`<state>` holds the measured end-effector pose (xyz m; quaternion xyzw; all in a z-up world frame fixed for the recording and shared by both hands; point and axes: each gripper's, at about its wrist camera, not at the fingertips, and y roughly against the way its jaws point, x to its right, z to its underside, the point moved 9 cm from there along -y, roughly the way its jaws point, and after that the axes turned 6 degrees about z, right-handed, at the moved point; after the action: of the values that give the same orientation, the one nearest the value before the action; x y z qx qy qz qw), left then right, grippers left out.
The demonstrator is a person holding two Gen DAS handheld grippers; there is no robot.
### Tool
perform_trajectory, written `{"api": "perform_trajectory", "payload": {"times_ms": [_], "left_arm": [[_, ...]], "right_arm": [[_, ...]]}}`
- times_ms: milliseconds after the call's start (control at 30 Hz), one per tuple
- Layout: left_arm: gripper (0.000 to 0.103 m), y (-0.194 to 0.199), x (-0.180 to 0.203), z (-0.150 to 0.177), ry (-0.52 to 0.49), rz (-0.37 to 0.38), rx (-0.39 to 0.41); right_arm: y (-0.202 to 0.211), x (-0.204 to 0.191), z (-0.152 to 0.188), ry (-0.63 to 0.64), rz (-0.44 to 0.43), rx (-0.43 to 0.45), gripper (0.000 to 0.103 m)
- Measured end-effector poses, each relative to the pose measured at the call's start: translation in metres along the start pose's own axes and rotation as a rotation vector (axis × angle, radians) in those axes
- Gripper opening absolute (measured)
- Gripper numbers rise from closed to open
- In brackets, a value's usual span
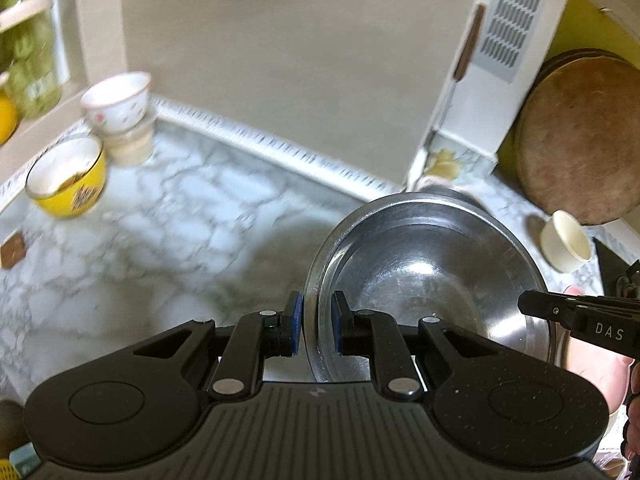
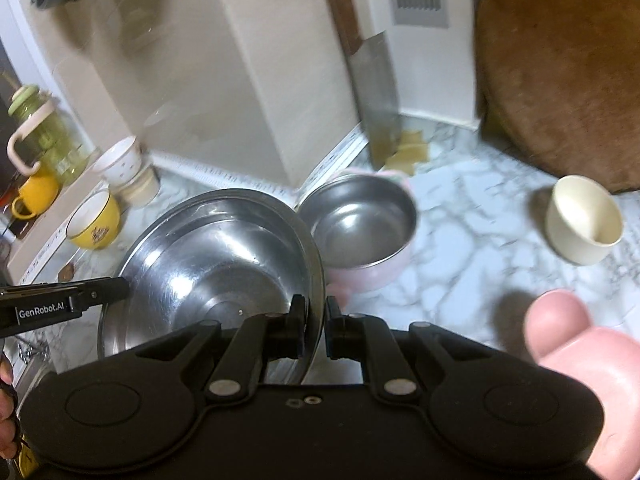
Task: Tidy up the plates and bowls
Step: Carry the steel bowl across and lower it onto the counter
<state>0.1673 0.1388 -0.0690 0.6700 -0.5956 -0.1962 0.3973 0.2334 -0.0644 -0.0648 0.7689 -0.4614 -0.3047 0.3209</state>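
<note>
Above the marble counter point(image 1: 168, 216), a wide, shiny steel bowl point(image 1: 432, 264) hangs between both grippers: the left gripper point(image 1: 317, 322) clamps its left rim, the right gripper point(image 2: 315, 326) its right rim. Beyond sit a pink steel-lined bowl point(image 2: 362, 224), a cream cup point(image 2: 584, 222) and a yellow bowl point(image 1: 68, 180).

Cleaver point(image 2: 370, 92), cutting board point(image 2: 560, 72), green jar point(image 1: 28, 60).

There are two shiny metal bowls, one big point(image 2: 208, 256) and one small with a pink outside point(image 2: 360, 224). There are two yellow things, a bowl point(image 2: 94, 220) and a mug point(image 2: 34, 194), plus one cream cup point(image 2: 584, 220) (it sits alone). Two white bowls point(image 1: 118, 100) are stacked, and there is one knife point(image 2: 372, 92), one round wooden board point(image 2: 560, 72) and one green jug point(image 2: 44, 132).
</note>
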Motion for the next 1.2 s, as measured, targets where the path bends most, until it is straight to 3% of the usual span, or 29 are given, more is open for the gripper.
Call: {"api": "perform_trajectory", "payload": {"times_ms": [467, 1067, 1200], "left_arm": [[0.015, -0.036, -0.039, 0.051, 0.025, -0.071, -0.105], [0.015, -0.049, -0.045, 0.056, 0.021, -0.068, -0.126], [0.015, -0.055, -0.047, 0.061, 0.036, -0.056, -0.15]], "right_arm": [[-0.053, -0.026, 0.042, 0.027, -0.002, -0.098, 0.01], [-0.078, -0.025, 0.051, 0.024, 0.003, -0.131, 0.013], [-0.08, -0.025, 0.05, 0.02, 0.012, -0.135, 0.018]]}}
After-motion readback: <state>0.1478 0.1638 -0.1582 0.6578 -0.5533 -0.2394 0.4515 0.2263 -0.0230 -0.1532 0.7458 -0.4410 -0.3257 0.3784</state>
